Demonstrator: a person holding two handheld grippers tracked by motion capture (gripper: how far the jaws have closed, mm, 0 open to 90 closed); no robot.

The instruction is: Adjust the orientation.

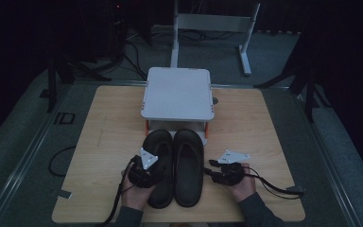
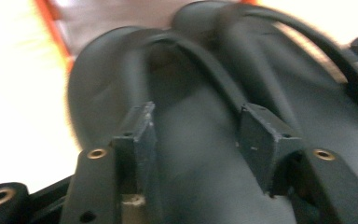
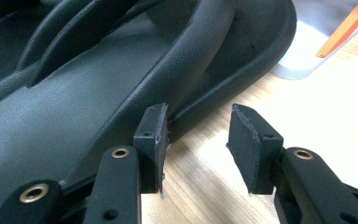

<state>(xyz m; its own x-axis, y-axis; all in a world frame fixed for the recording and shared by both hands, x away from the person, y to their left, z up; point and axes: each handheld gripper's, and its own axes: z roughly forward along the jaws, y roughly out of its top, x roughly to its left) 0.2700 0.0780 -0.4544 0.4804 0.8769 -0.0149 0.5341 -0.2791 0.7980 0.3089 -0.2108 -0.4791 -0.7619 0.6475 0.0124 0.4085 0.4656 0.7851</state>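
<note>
Two black slippers lie side by side on the wooden table, toes toward a white rack: the left slipper (image 1: 159, 144) and the right slipper (image 1: 188, 163). My left gripper (image 1: 148, 169) hovers over the left slipper's heel half. In the left gripper view, the left gripper (image 2: 196, 135) is open, its jaws apart above the left slipper's footbed (image 2: 205, 186) just behind the strap (image 2: 200, 65). My right gripper (image 1: 210, 168) sits by the right slipper's outer edge. In the right gripper view, the right gripper (image 3: 198, 135) is open with bare wood in the gap, its left pad beside the right slipper's rim (image 3: 74, 116).
A white two-level rack (image 1: 177, 94) with orange legs (image 3: 349, 23) stands just beyond the slippers' toes. The wooden table (image 1: 108, 132) has bare surface on both sides. Cables trail from both grippers toward the near edge; stands and cables fill the dark floor behind.
</note>
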